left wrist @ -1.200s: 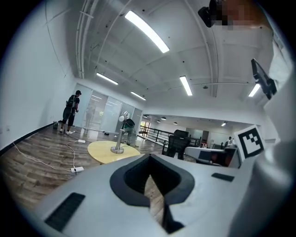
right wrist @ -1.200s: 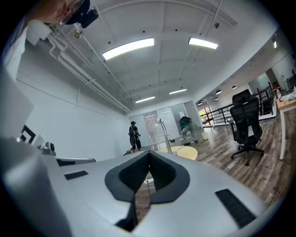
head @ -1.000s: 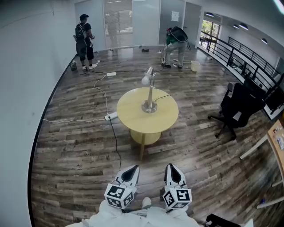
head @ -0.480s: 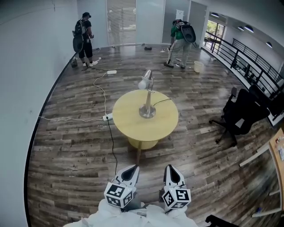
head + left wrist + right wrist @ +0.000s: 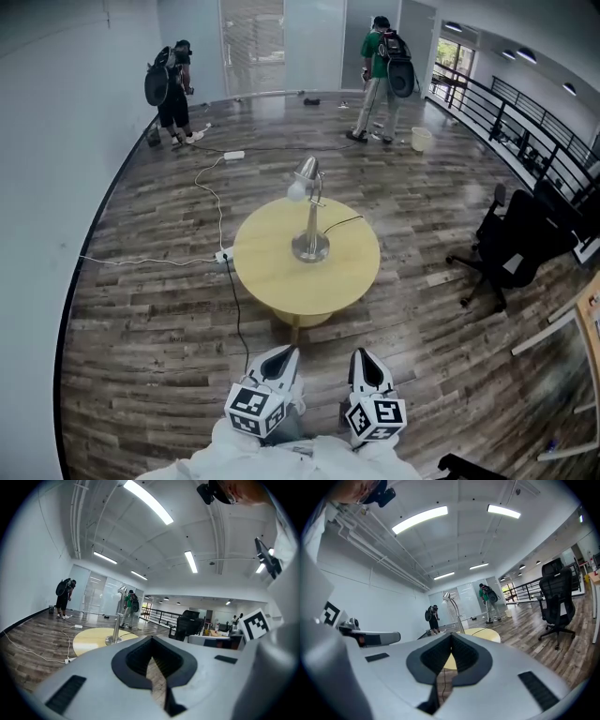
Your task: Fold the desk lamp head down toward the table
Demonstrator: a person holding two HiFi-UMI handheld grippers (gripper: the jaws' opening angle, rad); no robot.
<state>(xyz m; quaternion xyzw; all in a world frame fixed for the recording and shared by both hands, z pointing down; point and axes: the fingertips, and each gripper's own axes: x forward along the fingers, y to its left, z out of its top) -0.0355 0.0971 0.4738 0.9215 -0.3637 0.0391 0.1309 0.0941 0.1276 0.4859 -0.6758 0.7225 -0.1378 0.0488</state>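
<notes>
left tool (image 5: pixel 280 356) and right tool (image 5: pixel 364 358) are riding shut and empty as the tabletop (image 5: pixel 272 272) is drawing nearer than a second ago, the desk lamp (image 5: pixel 310 225) standing at its centre, lamp head (image 5: pixel 302 178) raised, well beyond reach.

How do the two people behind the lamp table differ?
The person on the left wears dark clothes and stands by the left wall; the person on the right wears a green top and stands near a pale bucket. Both carry dark backpacks, well beyond the round table.
</notes>
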